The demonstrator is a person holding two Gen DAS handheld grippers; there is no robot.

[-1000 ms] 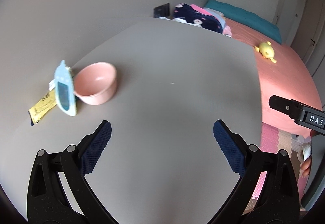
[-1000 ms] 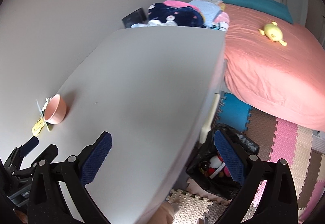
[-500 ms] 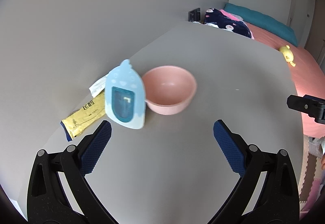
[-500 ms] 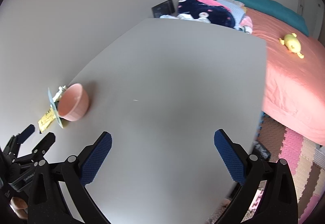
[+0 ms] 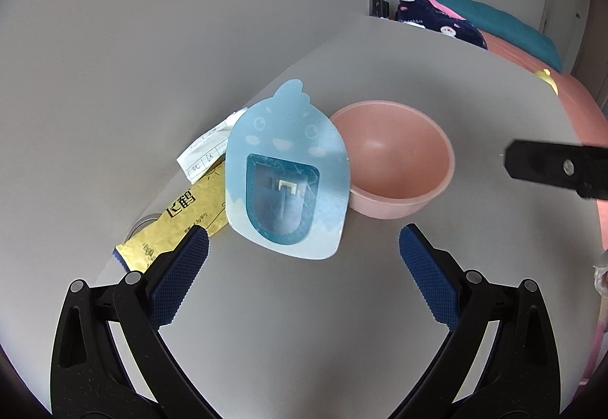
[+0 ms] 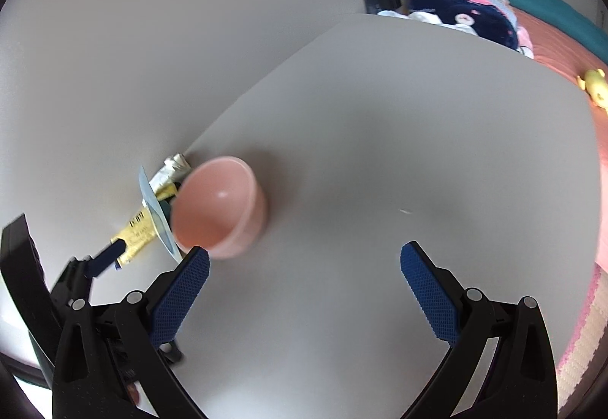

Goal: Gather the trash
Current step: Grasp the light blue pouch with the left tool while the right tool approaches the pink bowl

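Trash items, three counted, grouped at the wall-side edge of the grey surface point(image 5: 304, 305).

Item 1: blue blister card point(image 5: 287, 168), one. Droplet-shaped, cartoon face printed, clear window at its middle. Stands tilted, its back propped against the pink bowl point(image 5: 395, 157), its lower edge resting on the surface; the lean likely explains why it stays upright rather than flat.

Item 2: yellow sachet point(image 5: 178, 214), one. Lies flat, printed side up, partly covered by the card, one end toward the surface edge.

Item 3: white paper slip point(image 5: 207, 151), one. Creased, handwritten or printed lines, tucked behind the card and touching the sachet.

Container: pink bowl, one, nothing visible inside. Placement beside the litter suggests a collecting vessel, though this is a judgement only.

Left gripper point(image 5: 304, 252): one, fingers point(image 5: 178, 278) spread wide apart, grasping nothing. Faces the card squarely from just in front, one finger overlapping the sachet end in view; the stance suits a pinch on the card's lower edge.

Right gripper point(image 6: 304, 274): one, fingers point(image 6: 429, 293) likewise released, gripping nothing. Hangs above bare surface near the bowl's side, apparently waiting or ready to steady the bowl.

Background: bed point(image 6: 562, 35), one; yellow toy point(image 6: 594, 83), one, lying on it; folded clothes point(image 6: 463, 16), one pile.
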